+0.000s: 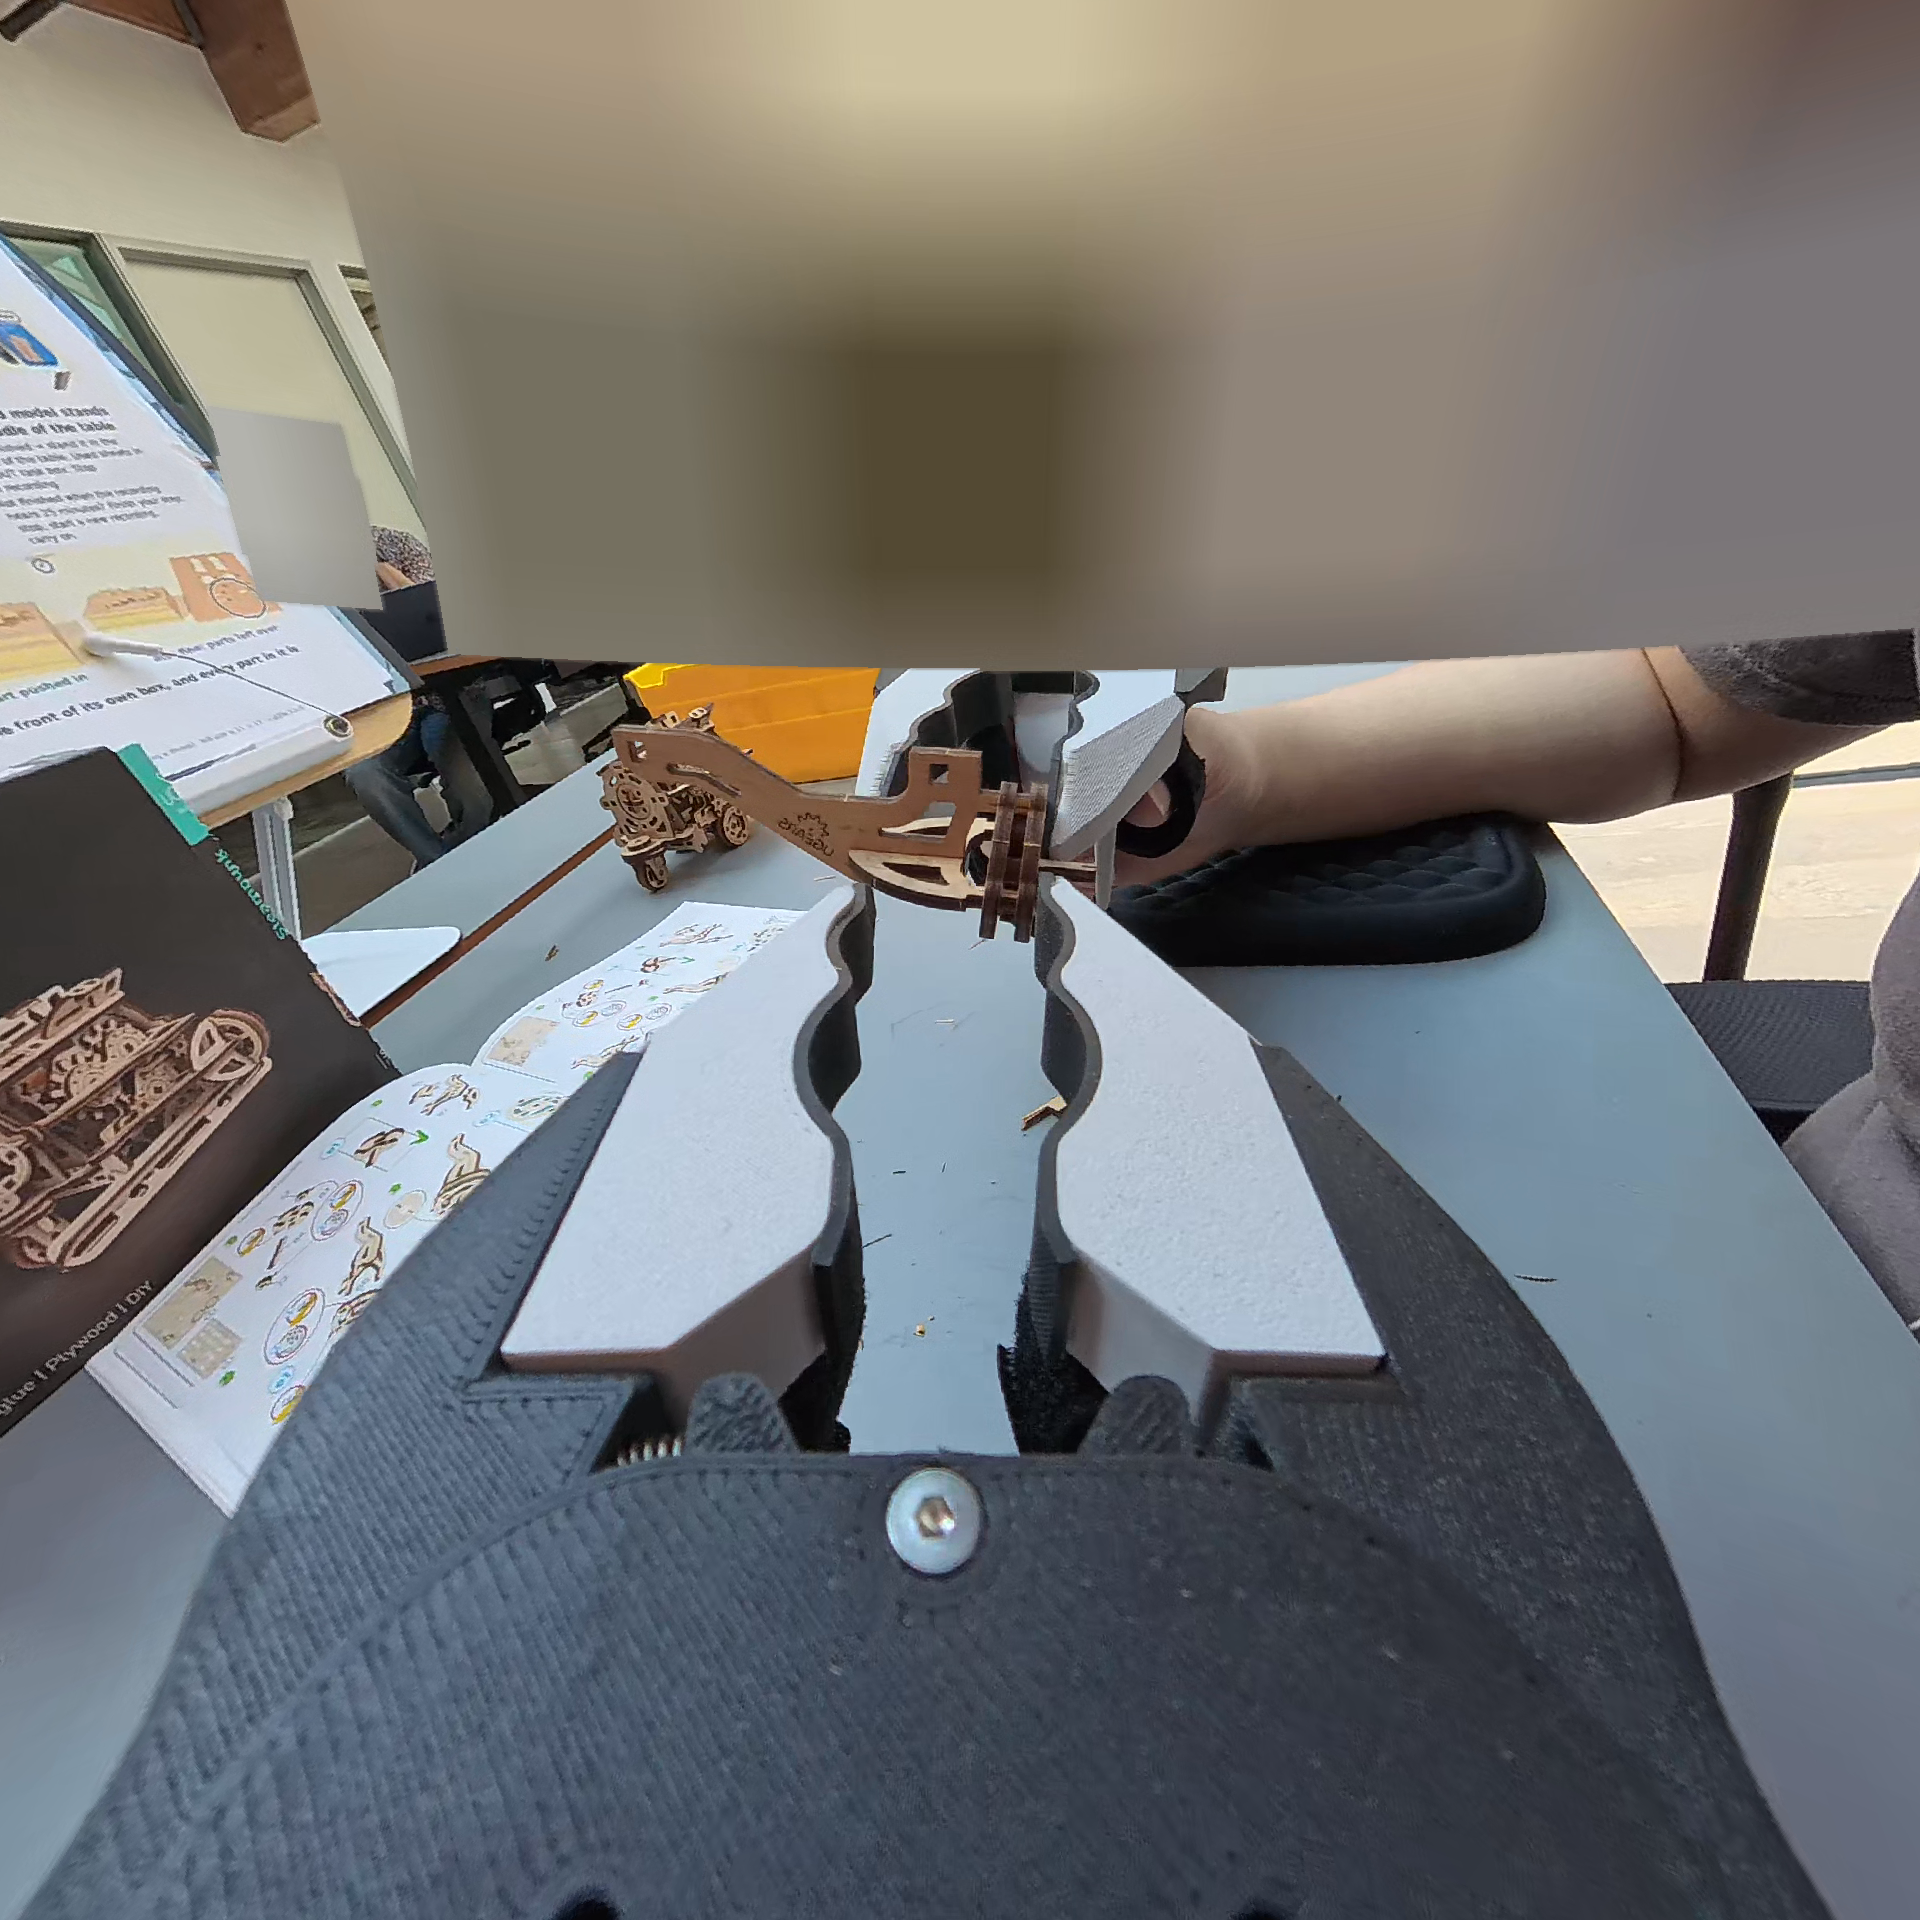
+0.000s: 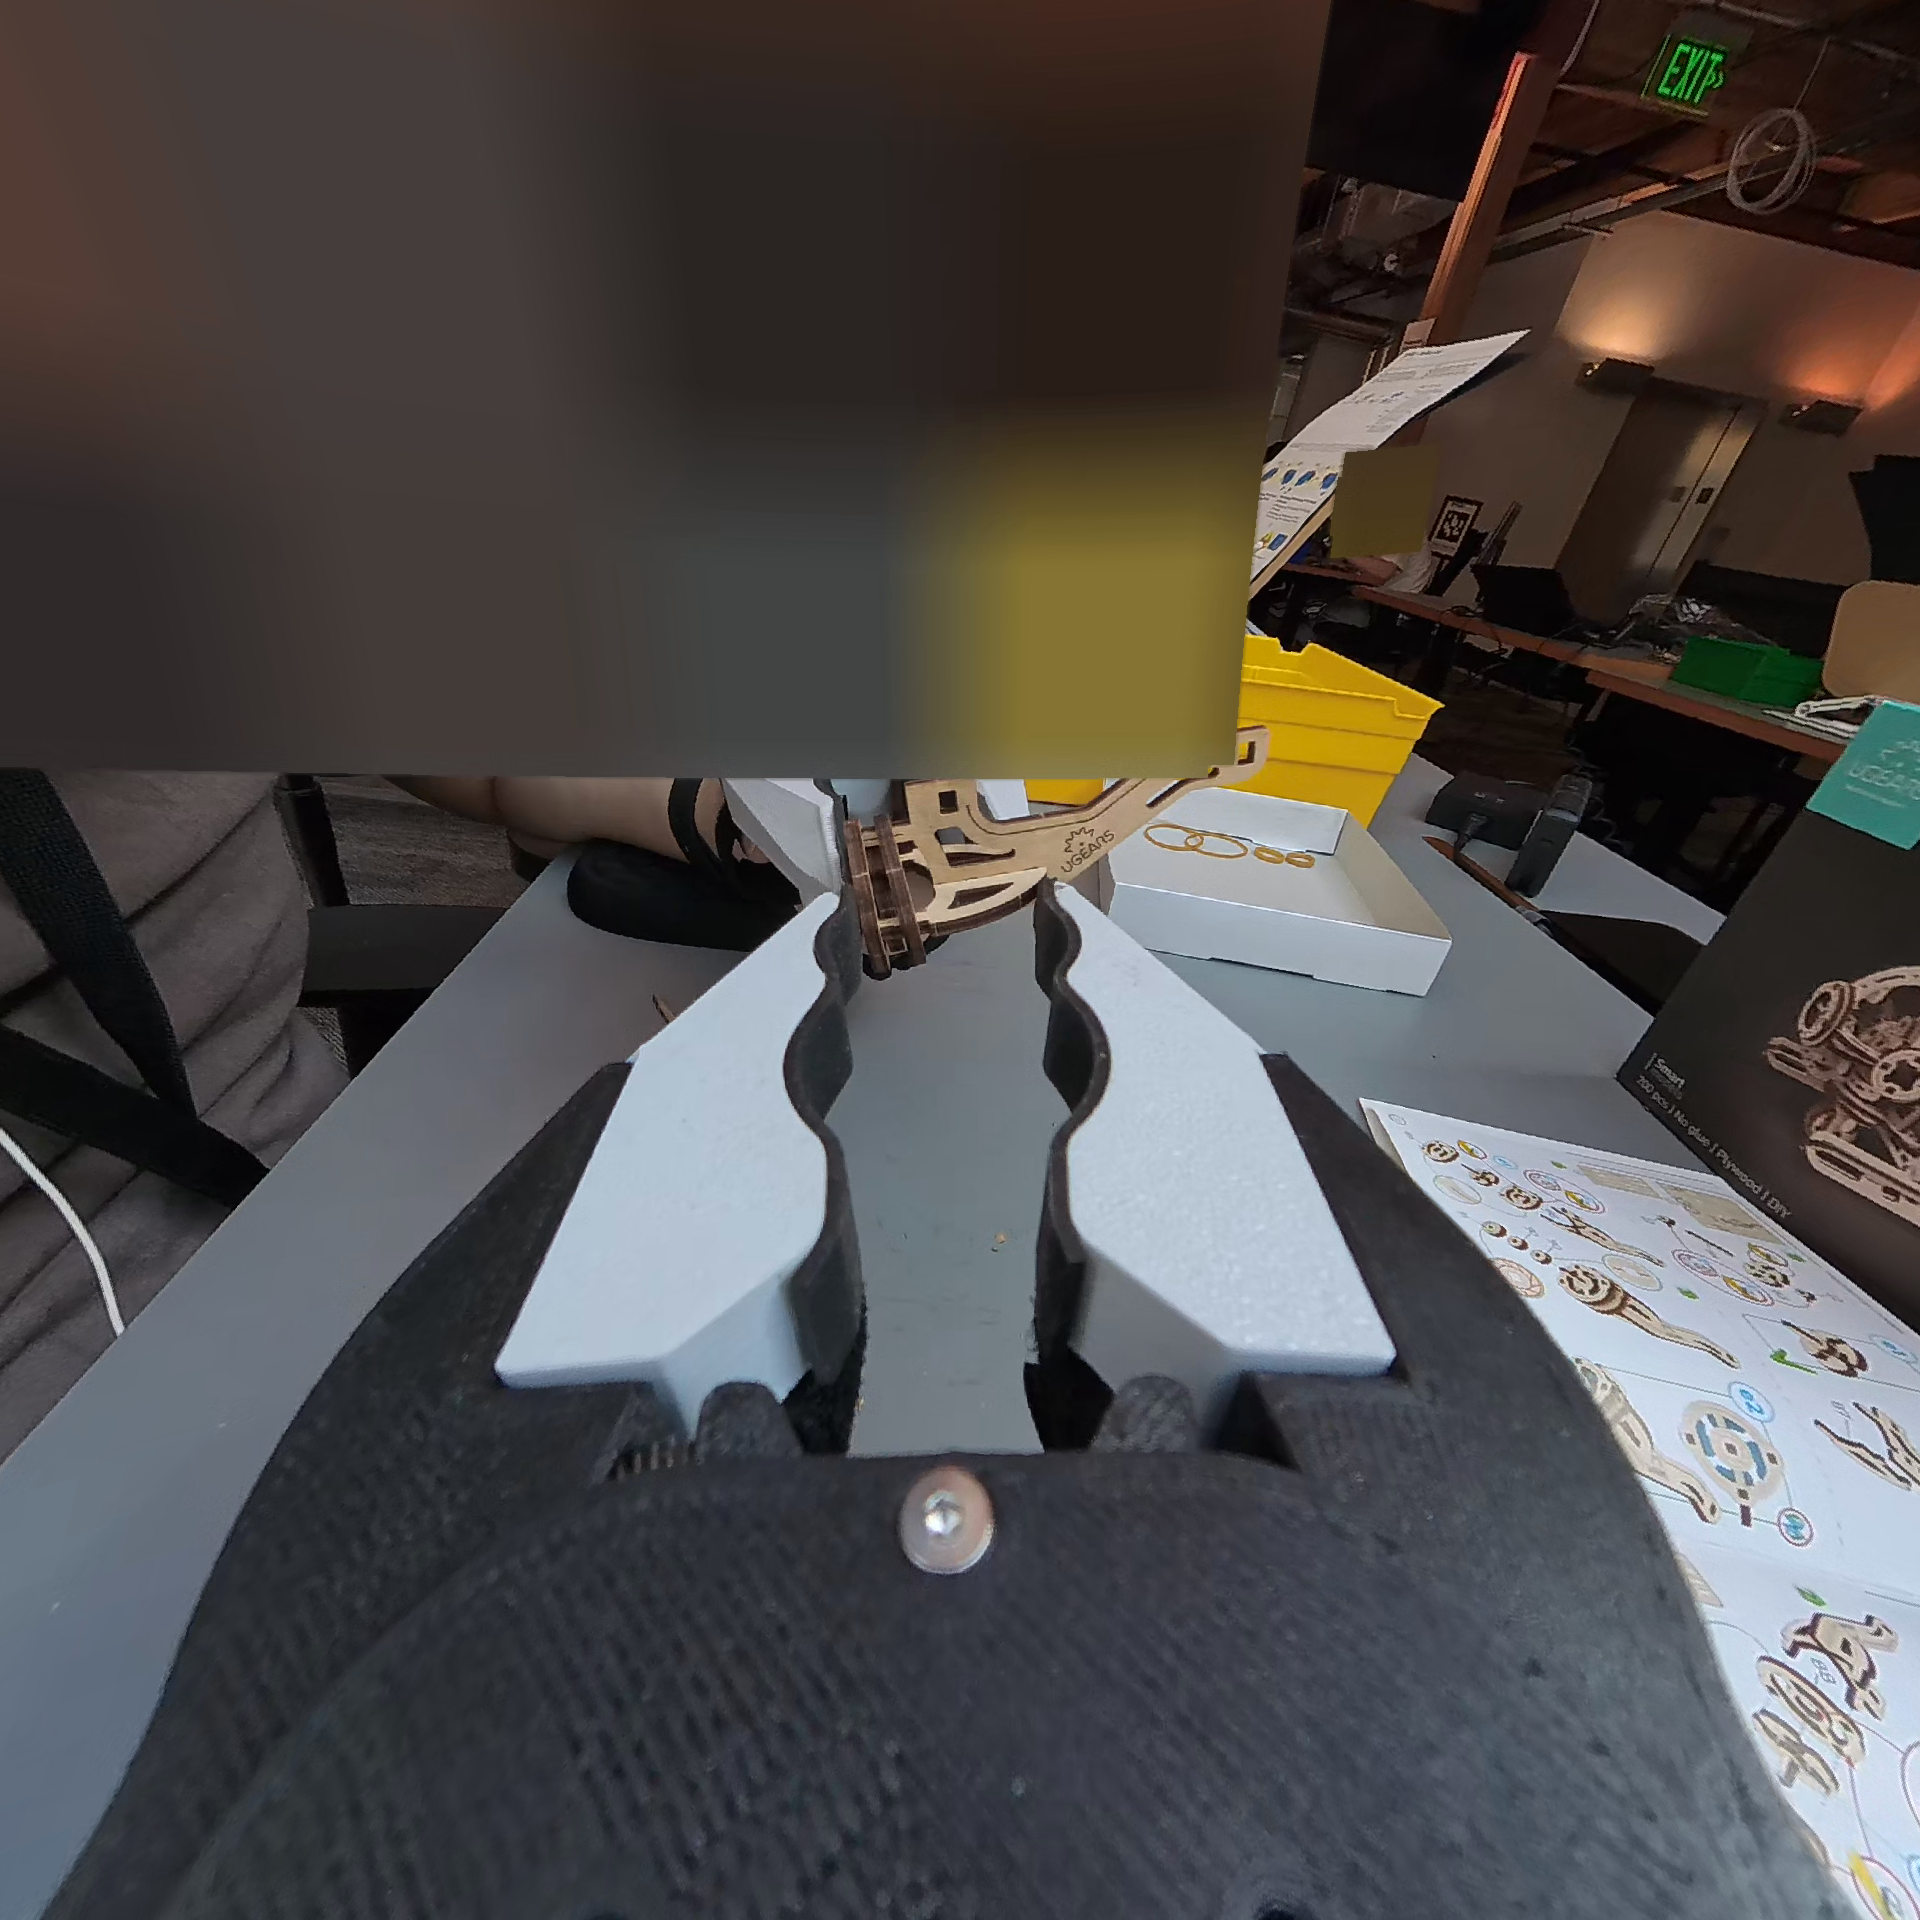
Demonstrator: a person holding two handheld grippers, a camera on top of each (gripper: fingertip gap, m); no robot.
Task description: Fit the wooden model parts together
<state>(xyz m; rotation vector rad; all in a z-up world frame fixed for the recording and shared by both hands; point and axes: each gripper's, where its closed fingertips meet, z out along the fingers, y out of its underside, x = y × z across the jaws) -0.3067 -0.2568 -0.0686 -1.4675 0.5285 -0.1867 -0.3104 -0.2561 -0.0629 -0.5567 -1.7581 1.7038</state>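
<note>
Both grippers, left (image 1: 951, 899) and right (image 2: 940, 914), pinch the wooden arm (image 1: 821, 821) mid-frame; opposing twist could snap it.

Two grippers: left gripper (image 1: 951, 904), right gripper (image 2: 940, 914). One wooden arm piece (image 1: 831, 821) between their tips. One built wooden model (image 1: 670, 805) beyond the left gripper. One instruction sheet (image 2: 1683, 1351), one black kit box (image 2: 1808, 1039), one white tray (image 2: 1278, 904), one yellow bin (image 2: 1330, 717).

Grey table (image 2: 1299, 1039), instruction sheet (image 2: 1683, 1351), box (image 2: 1288, 914)
</note>
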